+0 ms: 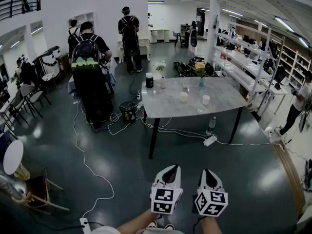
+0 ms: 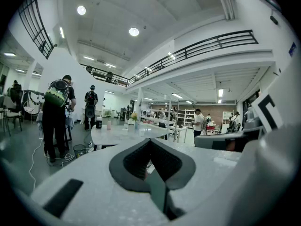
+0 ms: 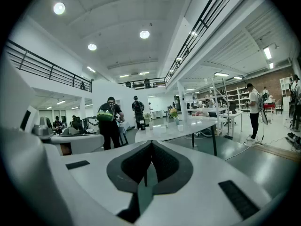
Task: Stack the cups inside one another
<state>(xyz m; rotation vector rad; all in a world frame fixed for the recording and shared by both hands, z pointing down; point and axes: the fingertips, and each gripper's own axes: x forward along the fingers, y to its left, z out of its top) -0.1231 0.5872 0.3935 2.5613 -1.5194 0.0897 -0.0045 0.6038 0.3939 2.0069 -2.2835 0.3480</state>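
Nearest the viewer, the left gripper (image 1: 170, 169) and the right gripper (image 1: 208, 172) are held side by side above a dark glossy floor (image 1: 243, 179), each with its jaws clenched together on nothing. Between them and the table (image 1: 222, 104), loose cables (image 1: 83, 150) and a power strip (image 1: 210, 140) lie on the floor, and a bottle (image 1: 210, 126) stands under the tabletop. On the table, well apart from both grippers, a white cup (image 1: 183, 96) and a second white cup (image 1: 205, 99) stand upright and apart from each other, mouths up, long axes vertical. Behind them are a clear glass (image 1: 186, 85), a vase of orange flowers (image 1: 201, 74) and a dark canister (image 1: 149, 80). Past the table's left end stands a person with a backpack (image 1: 90, 72). Only the head view shows the floor clutter; the gripper views add a balcony railing (image 2: 211, 44) and ceiling lights (image 3: 144, 34).
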